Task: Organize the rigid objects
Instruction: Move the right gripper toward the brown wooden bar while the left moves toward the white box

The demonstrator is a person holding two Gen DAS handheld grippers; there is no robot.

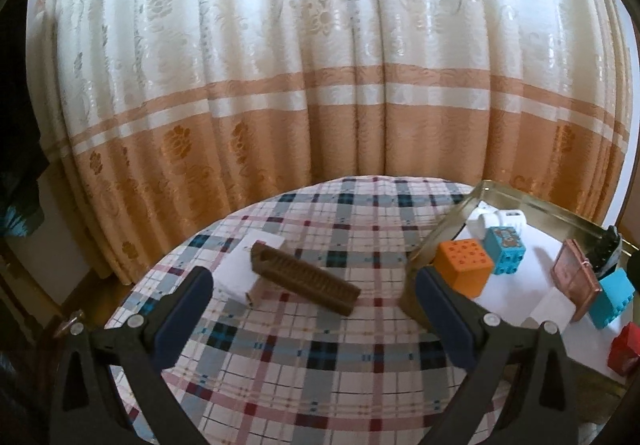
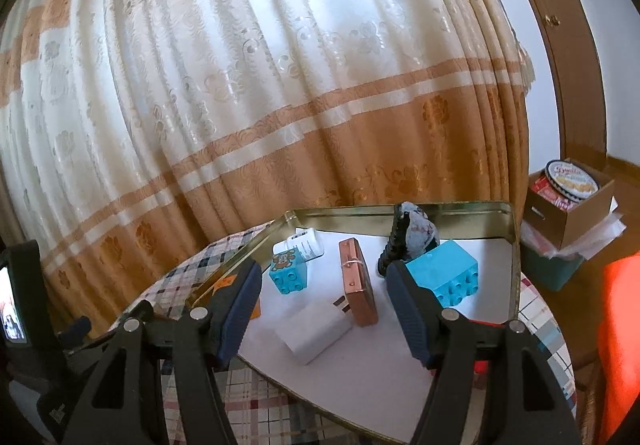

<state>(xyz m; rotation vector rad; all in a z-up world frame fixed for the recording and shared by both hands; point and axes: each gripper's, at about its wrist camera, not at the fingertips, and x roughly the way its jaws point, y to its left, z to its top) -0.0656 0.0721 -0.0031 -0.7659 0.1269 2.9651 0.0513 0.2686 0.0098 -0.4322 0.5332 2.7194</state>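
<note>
A shallow gold-coloured metal tin (image 2: 472,211) with a white lining sits on the right part of the plaid tablecloth (image 1: 304,357), and most of the rigid things lie in it. Nearest the front lies a smooth white rectangular block (image 2: 314,329), and leaning against its far end is a copper-coloured flat case (image 2: 358,285), glossy with rounded corners. To the right stands a turquoise studded building brick (image 2: 446,277); behind it a black ribbed piece with a grey mottled top (image 2: 410,235) stands upright against the far wall. Further left are a smaller turquoise brick with a bear picture (image 2: 288,271) and, behind it, a white bottle lying on its side (image 2: 306,243). An orange cube dotted with small holes (image 1: 464,267) stands at the tin's left wall, and a red block (image 1: 626,349) sits at the near right.

Outside the tin, to its left on the cloth, a brown ridged comb-like bar (image 1: 306,277) lies slantwise across a white flat box (image 1: 248,265).

The left gripper (image 1: 312,319) hovers above the cloth with its blue-padded jaws spread wide and nothing between them. The right gripper (image 2: 324,315) hangs over the tin's near edge, jaws apart at a middling width, gripping nothing.

A cream and peach floral curtain (image 1: 320,65) hangs behind.
</note>
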